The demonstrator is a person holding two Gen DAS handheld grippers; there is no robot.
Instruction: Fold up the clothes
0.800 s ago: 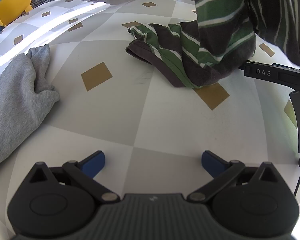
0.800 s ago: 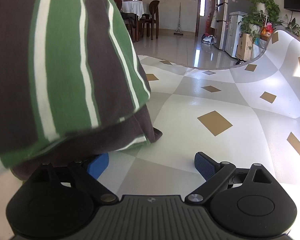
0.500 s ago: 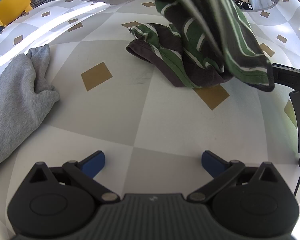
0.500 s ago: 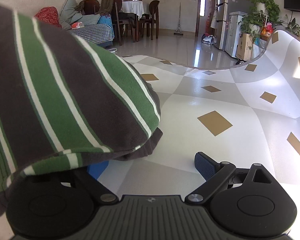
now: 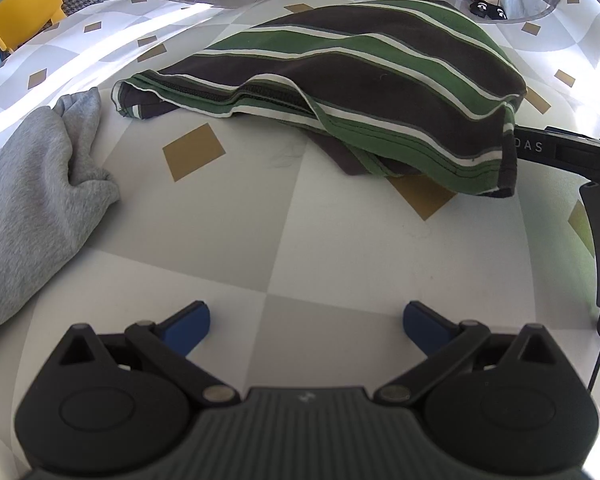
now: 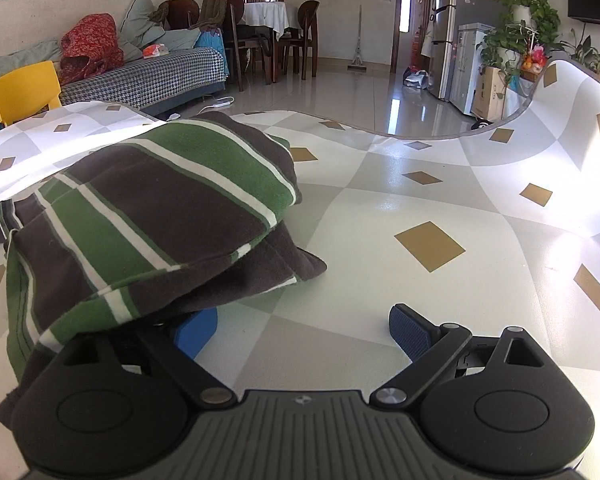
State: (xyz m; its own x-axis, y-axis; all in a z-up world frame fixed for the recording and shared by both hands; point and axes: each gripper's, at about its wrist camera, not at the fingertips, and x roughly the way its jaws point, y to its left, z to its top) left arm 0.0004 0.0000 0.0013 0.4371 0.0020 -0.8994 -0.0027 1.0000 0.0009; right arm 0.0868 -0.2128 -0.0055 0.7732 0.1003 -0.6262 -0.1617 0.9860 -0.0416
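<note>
Green-and-brown striped shirt [image 5: 360,76] lying crumpled on the table [image 5: 340,248] with tan diamonds, one edge draped over the right tool [image 6: 302,330], letters "DAS" on that tool's black body, grey sweatshirt [image 5: 28,200] at left, left tool [image 5: 306,322] spread wide and empty, right tool also wide, gripping nothing

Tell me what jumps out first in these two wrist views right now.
The green, brown and white striped shirt dominates, heaped mid-table, its near edge draped over the left finger of the open right gripper. A grey sweatshirt lies at the table's left edge, and the left gripper hangs wide open over bare tablecloth.
</note>
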